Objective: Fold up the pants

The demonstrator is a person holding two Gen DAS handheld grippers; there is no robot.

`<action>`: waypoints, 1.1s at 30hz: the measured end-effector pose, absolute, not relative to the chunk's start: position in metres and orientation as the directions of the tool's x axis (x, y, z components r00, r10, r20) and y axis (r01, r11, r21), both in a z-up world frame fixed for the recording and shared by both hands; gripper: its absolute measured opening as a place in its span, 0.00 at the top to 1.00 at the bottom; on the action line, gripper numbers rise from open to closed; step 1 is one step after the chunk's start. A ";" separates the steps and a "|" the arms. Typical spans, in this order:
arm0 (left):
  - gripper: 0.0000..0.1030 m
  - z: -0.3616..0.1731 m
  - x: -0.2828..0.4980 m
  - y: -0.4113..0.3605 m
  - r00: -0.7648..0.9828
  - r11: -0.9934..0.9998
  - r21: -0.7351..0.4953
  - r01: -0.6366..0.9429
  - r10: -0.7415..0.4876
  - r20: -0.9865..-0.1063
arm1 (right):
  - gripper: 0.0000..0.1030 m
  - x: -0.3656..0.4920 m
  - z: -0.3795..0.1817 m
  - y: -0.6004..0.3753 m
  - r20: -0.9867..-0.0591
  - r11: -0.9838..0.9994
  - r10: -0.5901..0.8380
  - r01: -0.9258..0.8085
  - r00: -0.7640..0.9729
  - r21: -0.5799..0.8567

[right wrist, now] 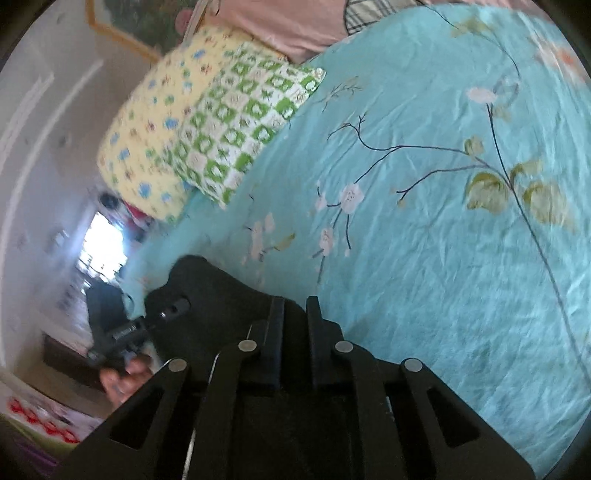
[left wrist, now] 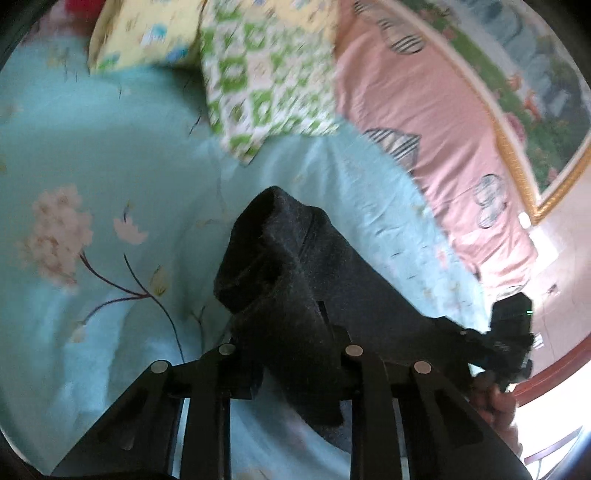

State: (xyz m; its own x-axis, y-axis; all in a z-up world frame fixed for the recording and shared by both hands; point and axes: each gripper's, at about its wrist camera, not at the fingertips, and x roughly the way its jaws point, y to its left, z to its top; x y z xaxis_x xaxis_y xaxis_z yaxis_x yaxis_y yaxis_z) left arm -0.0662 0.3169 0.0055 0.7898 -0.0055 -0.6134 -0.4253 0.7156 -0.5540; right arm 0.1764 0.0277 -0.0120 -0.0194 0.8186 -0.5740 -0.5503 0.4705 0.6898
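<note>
Spreading wide under both cameras: turquoise bedsheet (right wrist: 424, 258) printed with branches and pale blossoms. Lying at 12 o'clock in the left wrist view, green-and-white checked pillow (left wrist: 266, 77), touching a yellow patterned pillow (left wrist: 147, 33) at 11 o'clock. Running from 1 to 3 o'clock, pink blanket (left wrist: 424, 122) with striped shapes, and beyond it a gold-framed picture (left wrist: 546, 92) on the wall.

Hanging bunched and lifted off the sheet, black pants (left wrist: 291, 280), rising from the left gripper (left wrist: 291, 354) toward the middle of that view and stretching away toward 4 o'clock. Clamping on the dark cloth, left tongs closed together around it, fabric draping down between the linkage bars. Showing at 4 o'clock in the same view, the right gripper (left wrist: 511, 332), blurred, with the pants reaching it.

Pinching the pants (right wrist: 221, 295) in the right wrist view too: right gripper (right wrist: 295, 317) with fingers (right wrist: 277, 325) drawn nearly together on the black cloth. Appearing at 8 o'clock there, the left gripper (right wrist: 122, 336) with a hand (right wrist: 125, 376) below it. Sitting at 10 o'clock, both pillows stacked at the bed's edge; glowing at 9 o'clock, a bright window (right wrist: 103, 240).
</note>
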 end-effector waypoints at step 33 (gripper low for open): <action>0.41 0.049 -0.088 0.310 0.719 0.793 -0.203 -0.575 0.371 -0.588 | 0.81 0.133 0.026 -0.041 -0.591 0.689 0.713 -0.532 0.376 0.493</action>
